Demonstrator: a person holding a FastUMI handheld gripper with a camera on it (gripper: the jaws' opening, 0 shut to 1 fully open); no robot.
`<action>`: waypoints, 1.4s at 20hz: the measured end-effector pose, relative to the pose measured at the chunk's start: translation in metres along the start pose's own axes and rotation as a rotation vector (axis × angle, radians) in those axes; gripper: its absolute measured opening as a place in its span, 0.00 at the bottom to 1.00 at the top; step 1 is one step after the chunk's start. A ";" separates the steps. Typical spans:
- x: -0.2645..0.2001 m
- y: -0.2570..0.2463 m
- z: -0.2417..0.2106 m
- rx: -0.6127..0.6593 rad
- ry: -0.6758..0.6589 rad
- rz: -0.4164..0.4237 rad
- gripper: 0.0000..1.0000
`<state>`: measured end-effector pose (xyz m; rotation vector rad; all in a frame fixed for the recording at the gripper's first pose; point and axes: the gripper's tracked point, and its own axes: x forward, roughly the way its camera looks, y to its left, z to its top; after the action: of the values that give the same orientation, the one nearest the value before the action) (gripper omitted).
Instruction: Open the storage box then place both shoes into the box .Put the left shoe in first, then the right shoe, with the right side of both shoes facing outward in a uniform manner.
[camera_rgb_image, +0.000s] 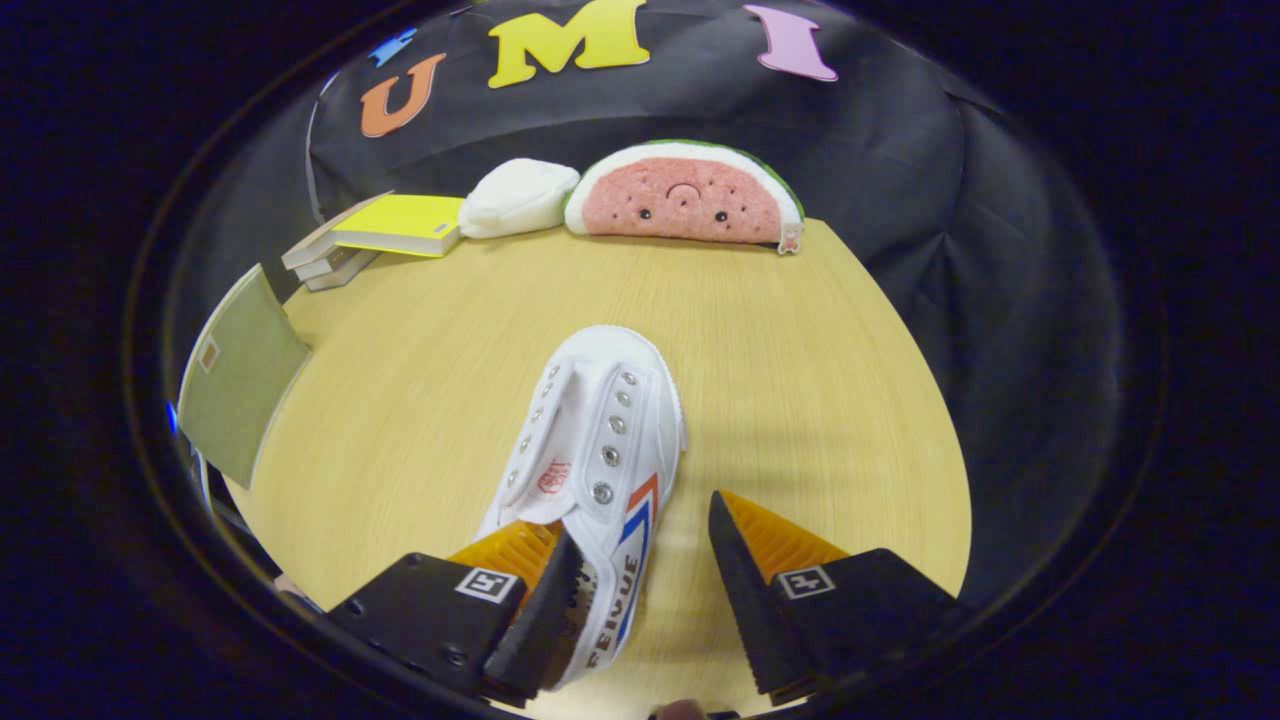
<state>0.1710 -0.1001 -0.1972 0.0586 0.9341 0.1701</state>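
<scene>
The gripper sits nearest the camera, its two fingers spread wide apart and pressing on nothing. The left finger lies against or over the heel end of a white canvas shoe, on the shoe's left side, while the right finger stands clear of the shoe's right flank with bare table between them. That straddle suggests the gripper is lined up to close across the heel collar, the narrow, firm part of the shoe, though whether the left finger actually touches the canvas cannot be told.

The shoe rests sole down on the wooden table. Its long axis runs from the fingers away toward the far side of the table, leaning slightly to the right, with the rounded toe pointing toward the watermelon plush. The striped, lettered side panel faces the right finger. The eyelets are empty and the tongue lies flat.

Beyond the shoe's toe, at the table's far edge, the plush leans against the booth wall, with a white pouch just to its left and a stack of books further left. Well to the left of the shoe, a green-grey fabric panel stands at the table edge; it may be part of the storage box, but that is uncertain.
</scene>
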 end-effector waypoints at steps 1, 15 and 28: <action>0.000 0.003 -0.001 -0.004 0.006 0.012 0.67; -0.009 0.020 -0.002 0.124 0.067 0.000 0.05; -0.102 0.173 0.017 0.261 0.075 0.134 0.05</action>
<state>0.1046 0.0531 -0.0847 0.3584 1.0237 0.1742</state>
